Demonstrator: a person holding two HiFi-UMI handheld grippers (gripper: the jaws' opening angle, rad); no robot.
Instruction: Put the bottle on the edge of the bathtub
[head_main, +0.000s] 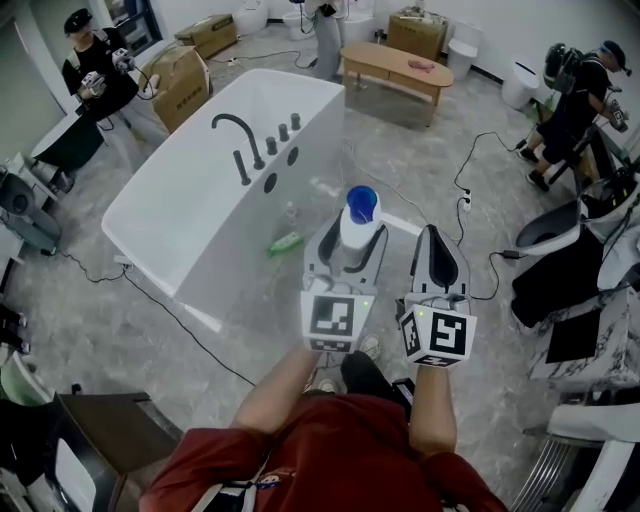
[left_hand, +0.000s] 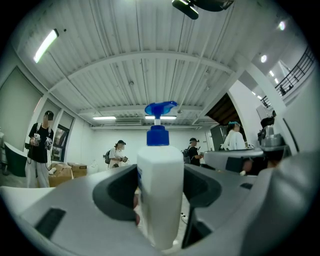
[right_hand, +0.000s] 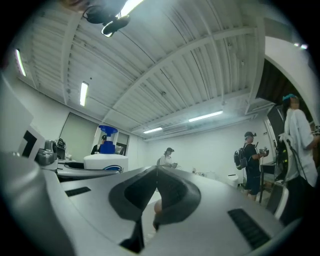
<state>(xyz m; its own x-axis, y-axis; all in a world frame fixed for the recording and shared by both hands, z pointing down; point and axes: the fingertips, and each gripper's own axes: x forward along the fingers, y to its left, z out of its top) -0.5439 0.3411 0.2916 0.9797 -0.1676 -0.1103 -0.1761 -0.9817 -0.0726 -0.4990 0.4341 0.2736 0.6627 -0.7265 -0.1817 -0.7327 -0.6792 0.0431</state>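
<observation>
Cannot see the base of the bottle (left_hand: 160, 185), sunk between the jaws of the left gripper (head_main: 356, 242), nor read the blue mark on its label, cut off in the right gripper view. Logged it as smooth white plastic with a squared body and blue pump head, clamped upright in those matte grey jaws, held off the glossy white bathtub (head_main: 180, 200) by its near right side. Found right gripper (head_main: 437, 250) clenched on nothing, just right of the left.

left claw (head_main: 352, 240) gripping, right claw (head_main: 432, 238) closed
</observation>
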